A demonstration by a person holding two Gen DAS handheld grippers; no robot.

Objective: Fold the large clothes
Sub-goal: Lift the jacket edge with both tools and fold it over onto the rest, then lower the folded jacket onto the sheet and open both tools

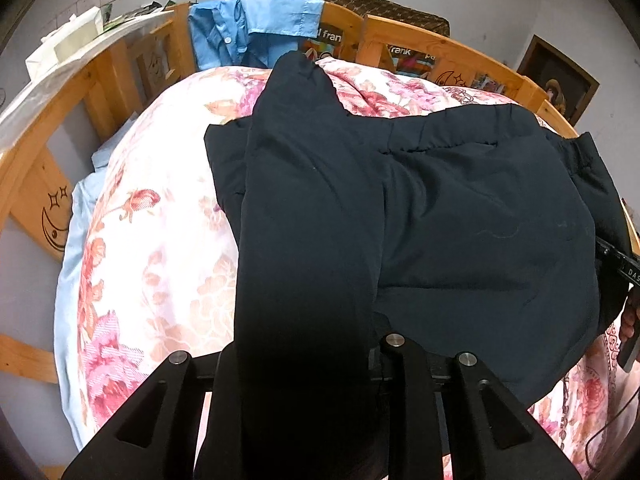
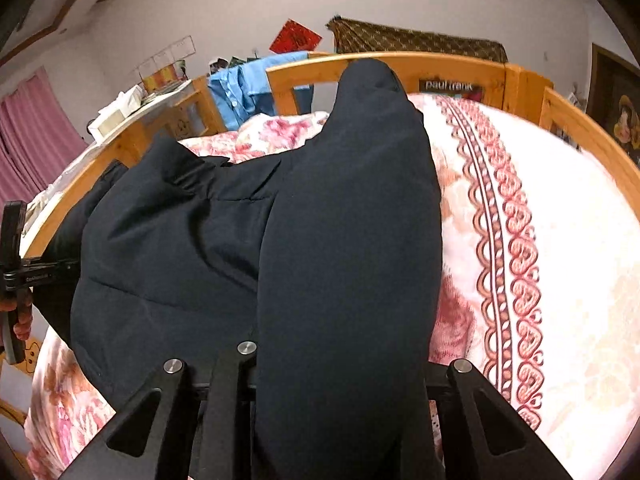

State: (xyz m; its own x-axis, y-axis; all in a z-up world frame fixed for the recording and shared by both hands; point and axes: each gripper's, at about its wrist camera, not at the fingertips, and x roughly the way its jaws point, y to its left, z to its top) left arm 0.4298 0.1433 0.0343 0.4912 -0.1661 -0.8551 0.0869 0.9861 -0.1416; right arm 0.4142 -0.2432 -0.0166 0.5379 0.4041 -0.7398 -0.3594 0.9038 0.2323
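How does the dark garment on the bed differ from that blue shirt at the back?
The dark trousers are navy, nearly black; the blue shirt is light blue. The trousers are spread over the flowered quilt, while the shirt hangs over the wooden bed rail. Each gripper has pinched a trouser leg; nothing touches the shirt. The trousers have an elastic waistband, the shirt a collar and buttons. Both are clothes on the same bed.

Wooden bed [image 1: 440,46] carries floral quilt [image 1: 160,208], dark trousers [image 1: 460,208] on top.

White walls [image 2: 248,8], wooden bed rails [image 2: 440,65], a floral quilt [image 1: 160,240], perhaps pink curtains [image 2: 32,136] at left
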